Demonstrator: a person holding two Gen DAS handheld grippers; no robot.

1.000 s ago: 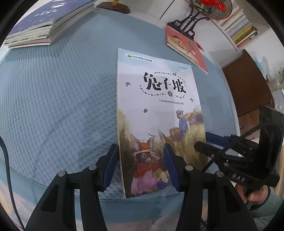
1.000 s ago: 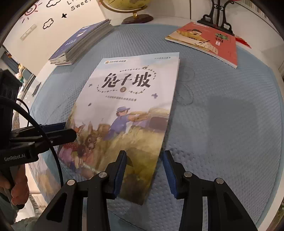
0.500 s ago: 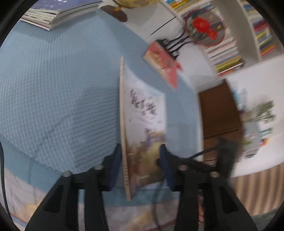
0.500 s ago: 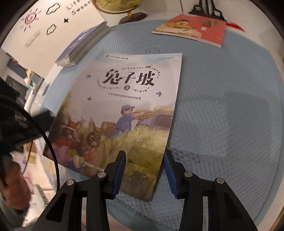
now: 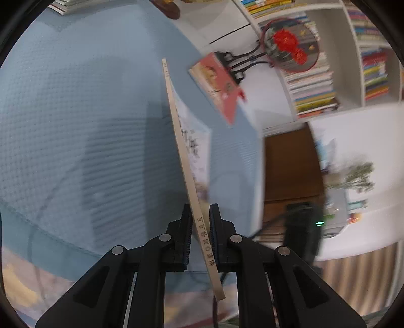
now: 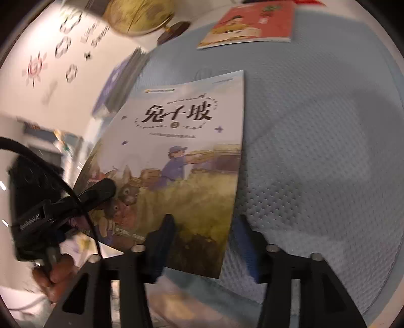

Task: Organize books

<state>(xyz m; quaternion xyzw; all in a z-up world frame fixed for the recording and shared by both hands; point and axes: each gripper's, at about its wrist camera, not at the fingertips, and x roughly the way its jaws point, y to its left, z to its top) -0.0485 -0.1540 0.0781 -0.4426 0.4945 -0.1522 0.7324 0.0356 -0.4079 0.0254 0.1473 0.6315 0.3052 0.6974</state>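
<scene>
The left gripper [image 5: 200,236] is clamped on the rabbit picture book [image 5: 185,154], its two pads pressed against the covers near the book's lower spine. Seen from the left wrist, the book stands on edge, its tan spine running from about 6 o'clock up toward 12, with printed characters readable between the jaws. It tilts a little, the cover facing toward 3 o'clock, and it is raised off the blue quilted tablecloth [image 5: 75,126].

From the right wrist the same book [image 6: 186,161] fills the middle of the frame, cover forward, its title in large dark characters above a scene of rabbits and a figure in blue. The left gripper [image 6: 101,190] grips it at 9 o'clock, with a person's hand [image 6: 54,275] on the handle below (only the fingers show). The right gripper [image 6: 202,242] sits at 6 o'clock, jaws opening; the book's lower right corner lies between the blurred fingers, and the pads stand clear of it.

A red book [image 6: 250,25] lies flat on the cloth at 12 o'clock, well apart from the held one. A stack of books [image 6: 121,80] rests at 10 o'clock, near a globe [image 6: 141,15] on its wooden base. In the left view a bookshelf [image 5: 328,63] fills the 2 o'clock corner.
</scene>
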